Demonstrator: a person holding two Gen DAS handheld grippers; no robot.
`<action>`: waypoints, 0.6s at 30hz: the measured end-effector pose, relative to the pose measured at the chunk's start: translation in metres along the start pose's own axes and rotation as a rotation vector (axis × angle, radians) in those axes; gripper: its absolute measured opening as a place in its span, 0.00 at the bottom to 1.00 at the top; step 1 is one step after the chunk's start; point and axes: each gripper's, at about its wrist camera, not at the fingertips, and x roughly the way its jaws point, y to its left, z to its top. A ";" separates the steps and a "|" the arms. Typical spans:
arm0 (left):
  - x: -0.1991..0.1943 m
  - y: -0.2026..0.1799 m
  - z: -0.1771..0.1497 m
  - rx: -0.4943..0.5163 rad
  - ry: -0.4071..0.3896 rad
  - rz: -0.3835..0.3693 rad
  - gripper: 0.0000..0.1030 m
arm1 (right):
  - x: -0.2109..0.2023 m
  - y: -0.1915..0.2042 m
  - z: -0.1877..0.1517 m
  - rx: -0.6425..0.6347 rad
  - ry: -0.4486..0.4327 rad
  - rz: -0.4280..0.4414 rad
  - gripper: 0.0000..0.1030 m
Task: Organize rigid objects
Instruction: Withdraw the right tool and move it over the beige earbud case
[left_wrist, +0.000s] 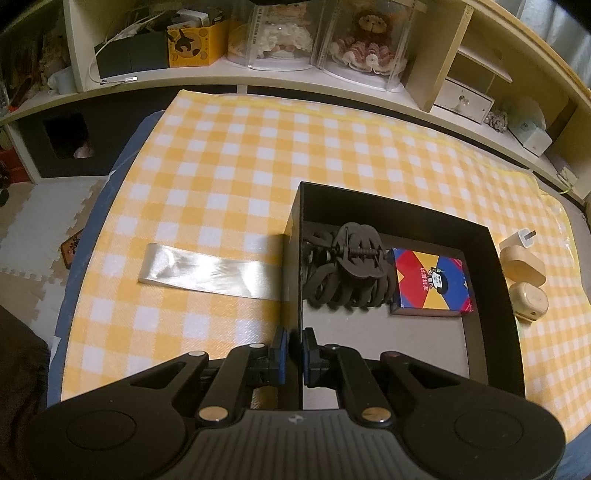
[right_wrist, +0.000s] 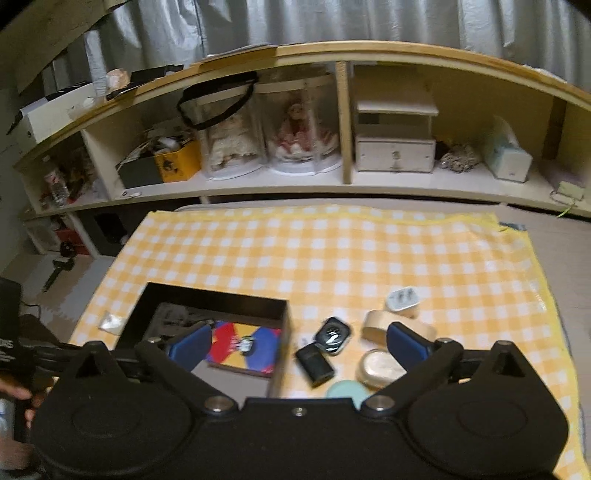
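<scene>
My left gripper (left_wrist: 293, 354) is clamped narrow on the near left wall of the black box (left_wrist: 498, 258), one pad on each face of the wall. My right gripper (right_wrist: 299, 345) stands wide with nothing between its pads, hovering over the box's right wall and the loose items beside it.

Inside the box, from near to far: bare grey floor, then a black hair claw (left_wrist: 347, 269) touching a card box (left_wrist: 430, 282) printed red, blue and yellow at its right.

Right of the box on the checked cloth (left_wrist: 221, 155) lie, nearest first: a mint-green disc (right_wrist: 347, 391), a small black case (right_wrist: 316, 363), a round cream case (right_wrist: 376, 367), a black oval gadget (right_wrist: 332, 336), a wooden case (right_wrist: 380, 321) and a white plug (right_wrist: 402, 299) touching it.

Left of the box, a shiny strip (left_wrist: 210, 271) lies flat, its end against the wall.

Beyond the cloth, a shelf (right_wrist: 258, 184) holds two dolls in clear cases (right_wrist: 273, 136) and a yellow carton (right_wrist: 177, 158).
</scene>
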 end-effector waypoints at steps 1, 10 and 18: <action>0.000 -0.001 0.000 0.002 -0.001 0.003 0.08 | 0.000 -0.004 0.000 -0.007 -0.011 -0.003 0.99; -0.002 -0.003 0.000 0.010 -0.003 0.017 0.08 | 0.008 -0.050 0.000 0.062 -0.024 -0.094 1.00; -0.001 -0.004 0.000 0.015 0.000 0.020 0.08 | 0.029 -0.092 -0.004 0.152 -0.020 -0.202 1.00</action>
